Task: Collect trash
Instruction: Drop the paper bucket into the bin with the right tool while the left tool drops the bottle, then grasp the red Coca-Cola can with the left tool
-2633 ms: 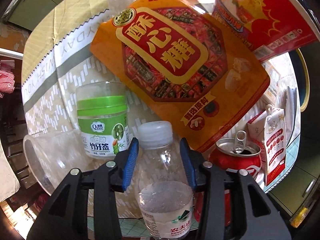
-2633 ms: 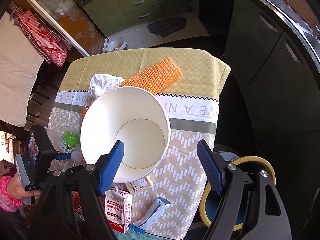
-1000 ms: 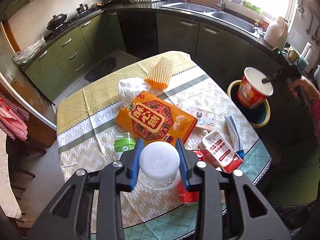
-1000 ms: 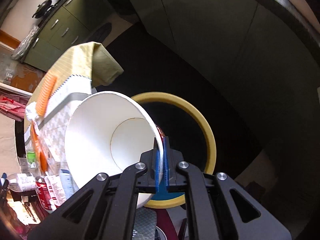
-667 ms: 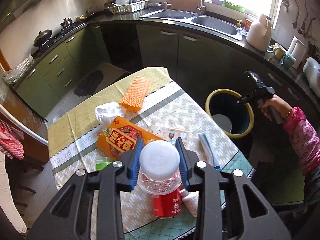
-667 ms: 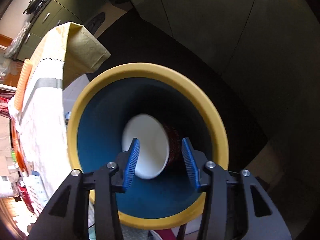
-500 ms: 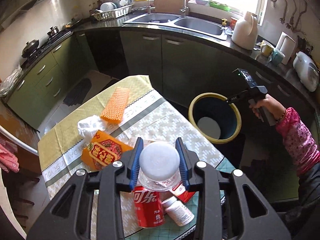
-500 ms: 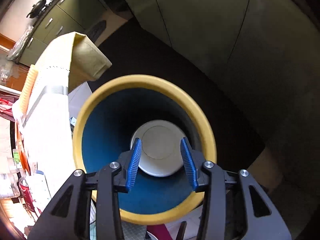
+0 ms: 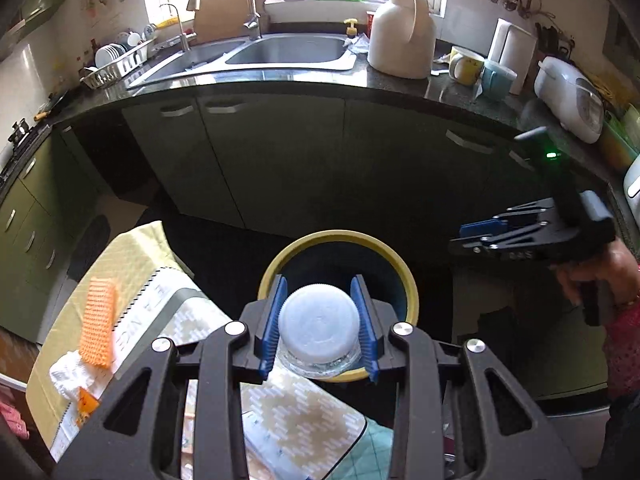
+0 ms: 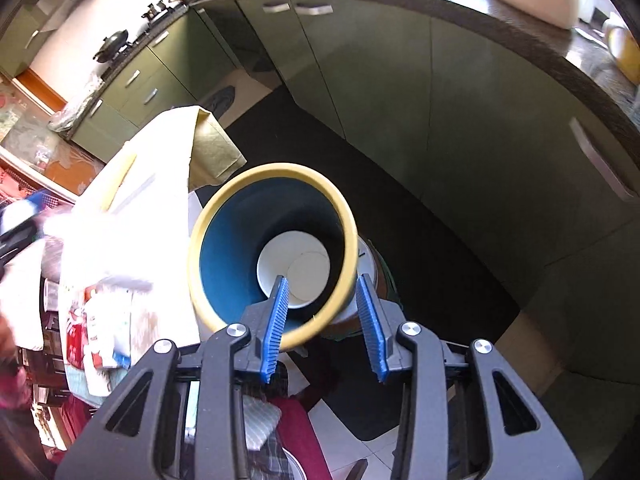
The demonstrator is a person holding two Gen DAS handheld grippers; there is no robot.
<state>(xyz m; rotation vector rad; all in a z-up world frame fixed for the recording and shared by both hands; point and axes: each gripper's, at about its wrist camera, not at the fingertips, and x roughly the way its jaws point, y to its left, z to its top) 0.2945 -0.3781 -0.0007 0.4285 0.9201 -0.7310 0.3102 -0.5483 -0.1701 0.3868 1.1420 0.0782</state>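
A clear plastic water bottle with a white cap (image 9: 318,322) is seen from above, and my left gripper (image 9: 319,292) is shut on its neck. It hangs over the near rim of the yellow-rimmed blue bin (image 9: 280,262) that stands on the floor beside the table. A white paper cup (image 10: 294,268) lies at the bottom of the bin (image 10: 276,168). My right gripper (image 10: 322,280) hovers above the bin's right side. Its jaws are closing a little and hold nothing. It also shows in the left wrist view as the right gripper (image 9: 480,229), off to the bin's right.
The table with its yellow patterned cloth (image 9: 132,264) lies left of the bin, bearing an orange foam net (image 9: 98,320), crumpled tissue (image 9: 68,372) and more packaging (image 10: 96,332). Dark green cabinets (image 9: 280,152) curve behind the bin. A hand and pink sleeve (image 9: 624,344) hold the right gripper.
My left gripper carried the bottle from above the table to the bin's near rim. My right gripper let the paper cup drop into the bin, opened, and drew back from it.
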